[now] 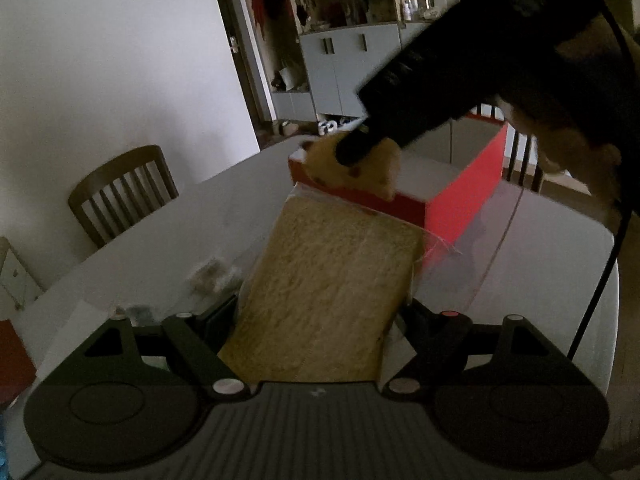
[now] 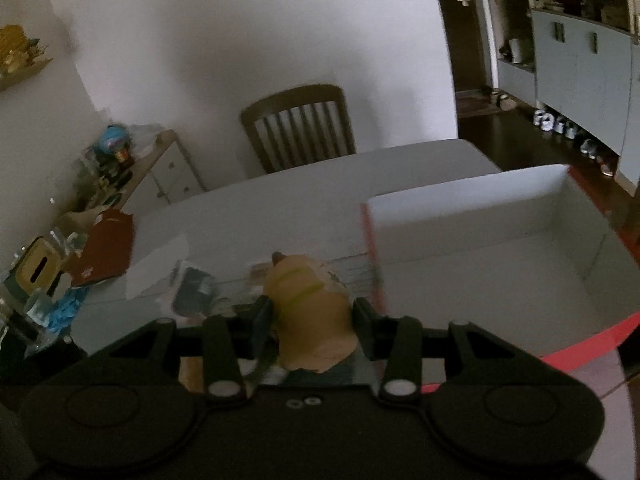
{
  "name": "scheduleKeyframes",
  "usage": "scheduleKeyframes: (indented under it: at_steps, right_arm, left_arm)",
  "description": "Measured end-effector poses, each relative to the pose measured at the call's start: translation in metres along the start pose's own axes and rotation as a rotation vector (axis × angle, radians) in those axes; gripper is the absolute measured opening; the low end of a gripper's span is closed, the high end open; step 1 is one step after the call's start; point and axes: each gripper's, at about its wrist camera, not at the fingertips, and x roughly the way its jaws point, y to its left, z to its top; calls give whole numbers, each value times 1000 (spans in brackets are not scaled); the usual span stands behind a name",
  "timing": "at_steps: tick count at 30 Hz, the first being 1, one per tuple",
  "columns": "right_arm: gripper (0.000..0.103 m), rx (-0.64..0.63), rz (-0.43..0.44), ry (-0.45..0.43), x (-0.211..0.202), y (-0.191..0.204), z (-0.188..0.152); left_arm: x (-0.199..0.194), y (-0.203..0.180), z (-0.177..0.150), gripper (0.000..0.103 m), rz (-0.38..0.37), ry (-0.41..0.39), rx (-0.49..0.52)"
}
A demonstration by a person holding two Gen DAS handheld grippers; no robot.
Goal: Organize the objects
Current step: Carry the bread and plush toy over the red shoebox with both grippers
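Observation:
My left gripper (image 1: 320, 312) is shut on a bagged slice of bread (image 1: 328, 292) in clear plastic, held above the table and pointing at the red box (image 1: 464, 196). My right gripper (image 2: 314, 312) is shut on a tan plush toy (image 2: 312, 312) with yellow stripes. In the left wrist view the right gripper (image 1: 360, 148) holds the plush toy (image 1: 372, 172) over the near rim of the red box. In the right wrist view the box (image 2: 500, 248) is open with a white inside, just to the right of the toy.
A white table (image 2: 280, 208) carries the box. A wooden chair (image 2: 298, 128) stands at its far side. Small packets (image 2: 196, 288) lie on the table near the toy. A cluttered side cabinet (image 2: 120, 176) is at the left. Grey cupboards (image 1: 348, 56) stand behind.

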Motion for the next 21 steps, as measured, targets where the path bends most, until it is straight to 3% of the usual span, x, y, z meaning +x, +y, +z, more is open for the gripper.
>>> scheduleKeyframes:
  at_steps: [10,21]
  right_arm:
    - [44,30,-60,-25,-22,-89,9]
    - [44,12,-106,-21,-23,-150,13]
  left_arm:
    - [48,-36,67,84,-6,2,-17]
    - [110,-67,131,84,-3,56,-19]
